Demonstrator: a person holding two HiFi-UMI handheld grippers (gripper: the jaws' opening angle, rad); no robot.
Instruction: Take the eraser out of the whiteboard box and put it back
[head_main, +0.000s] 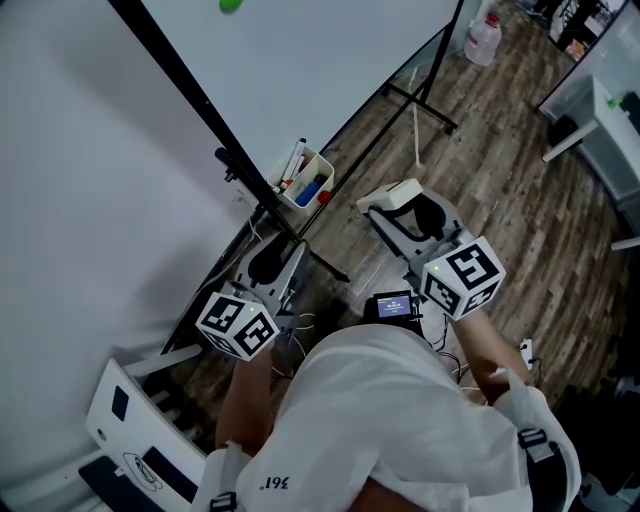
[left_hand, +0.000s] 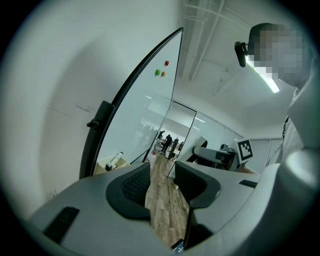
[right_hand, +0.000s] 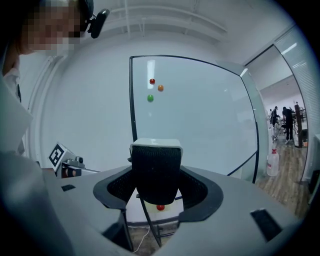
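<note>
Right gripper view: right gripper (right_hand: 159, 186) has its jaws clamped on the eraser (right_hand: 156, 167), one pad on each side. The black felt face looks at the camera and the white back is on top. The jaws stand wide because the eraser is wide.

The whiteboard box (right_hand: 156, 212) sits just below and behind the eraser in this view, with a red marker cap showing in it. The eraser is out of the box and not touching it.

The whiteboard (right_hand: 200, 115) is straight ahead. Red, orange and green magnets (right_hand: 152, 81) are clustered near its top left.

Left gripper view: left gripper (left_hand: 162, 182) is empty, jaws spread. Only wood floor (left_hand: 162, 205) shows between them. It sees the whiteboard edge-on at left, and the box is low by the frame with a marker sticking out.

Head view: both grippers are held out in front of the person, roughly level. The box hangs on the lower edge of the whiteboard, holding markers. The eraser is to the right of the box, apart from it and above the floor. The left gripper is below-left of the box, near it but clear.

A clear water jug (head_main: 484, 38) stands on the floor at the far end of the board.
</note>
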